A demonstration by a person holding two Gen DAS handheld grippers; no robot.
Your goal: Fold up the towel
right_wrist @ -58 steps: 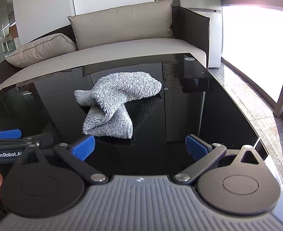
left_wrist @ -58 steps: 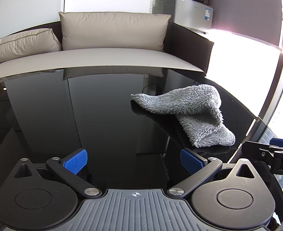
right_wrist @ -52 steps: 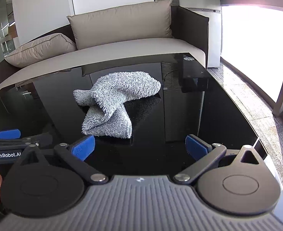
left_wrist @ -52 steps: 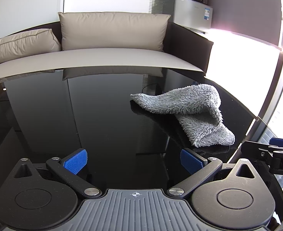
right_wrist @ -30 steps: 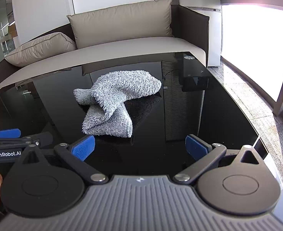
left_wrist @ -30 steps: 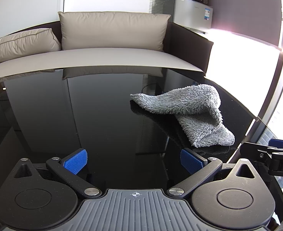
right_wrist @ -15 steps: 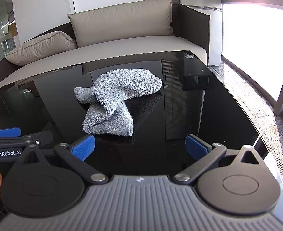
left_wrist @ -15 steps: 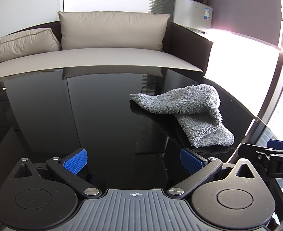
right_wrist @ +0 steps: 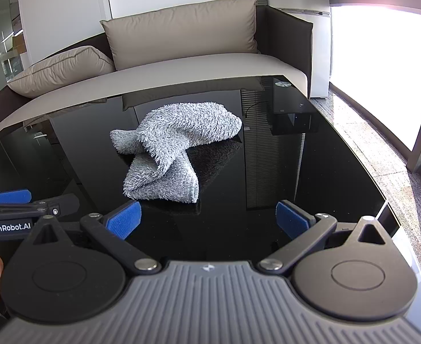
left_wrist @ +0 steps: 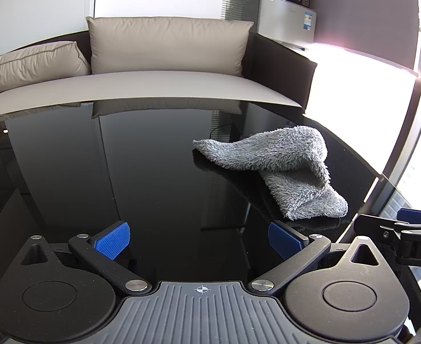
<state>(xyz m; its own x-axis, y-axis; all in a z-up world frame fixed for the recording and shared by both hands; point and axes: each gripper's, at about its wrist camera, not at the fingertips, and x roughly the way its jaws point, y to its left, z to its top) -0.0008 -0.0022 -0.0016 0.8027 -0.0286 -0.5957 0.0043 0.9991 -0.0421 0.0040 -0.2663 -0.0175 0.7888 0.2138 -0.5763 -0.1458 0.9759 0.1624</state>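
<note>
The towel [right_wrist: 173, 143] is grey cloth with a shaggy, fluffy pile, while the table [left_wrist: 153, 172] under it is black and mirror-glossy, like glass, reflecting the sofa [left_wrist: 164, 57], whose beige cushions look like smooth matt leather. Both the left gripper [left_wrist: 199, 240] and the right gripper [right_wrist: 207, 219] have matt black plastic bodies with ribbed grey covers, shiny metal pivot pins and 2 blue, finely textured pads [right_wrist: 124, 220] each.
</note>
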